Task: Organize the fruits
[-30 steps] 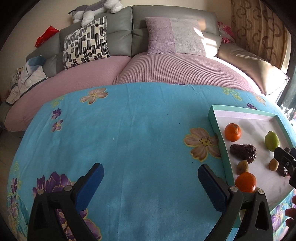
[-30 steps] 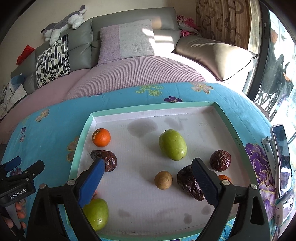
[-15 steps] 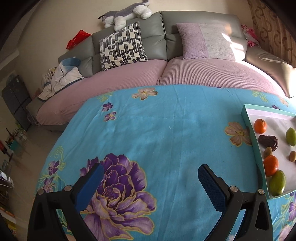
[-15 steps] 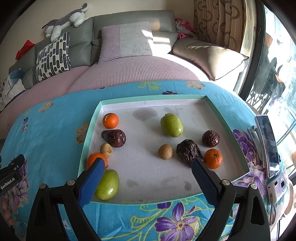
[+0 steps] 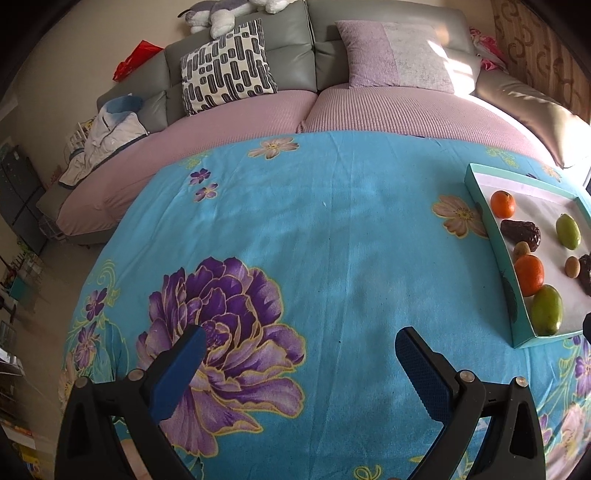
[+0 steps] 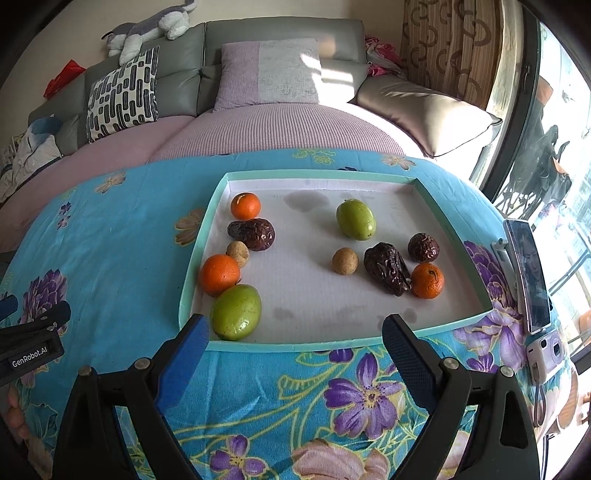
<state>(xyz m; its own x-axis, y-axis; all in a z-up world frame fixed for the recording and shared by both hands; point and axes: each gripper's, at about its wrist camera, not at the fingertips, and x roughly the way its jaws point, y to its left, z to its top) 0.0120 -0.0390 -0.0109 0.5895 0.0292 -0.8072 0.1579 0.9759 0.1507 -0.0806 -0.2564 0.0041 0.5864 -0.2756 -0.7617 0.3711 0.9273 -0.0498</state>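
Both grippers' jaws gape wide, holding nothing: the right gripper (image 6: 291, 343) hangs just short of the shallow teal-rimmed white tray (image 6: 369, 343), whose oranges, green mangoes and dark dates lie ahead; the left gripper (image 5: 299, 350) hovers over blue floral cloth (image 5: 332, 240), tray off to its right

A turquoise cloth (image 6: 110, 236) printed with purple and peach flowers fills the lower frame. On it sits a mint-rimmed white tray (image 6: 452, 229) holding orange, green, tan and dark brown fruits. At upper left, a black-and-white dashed cushion (image 6: 122, 96) leans on a grey sofa (image 6: 280, 33).
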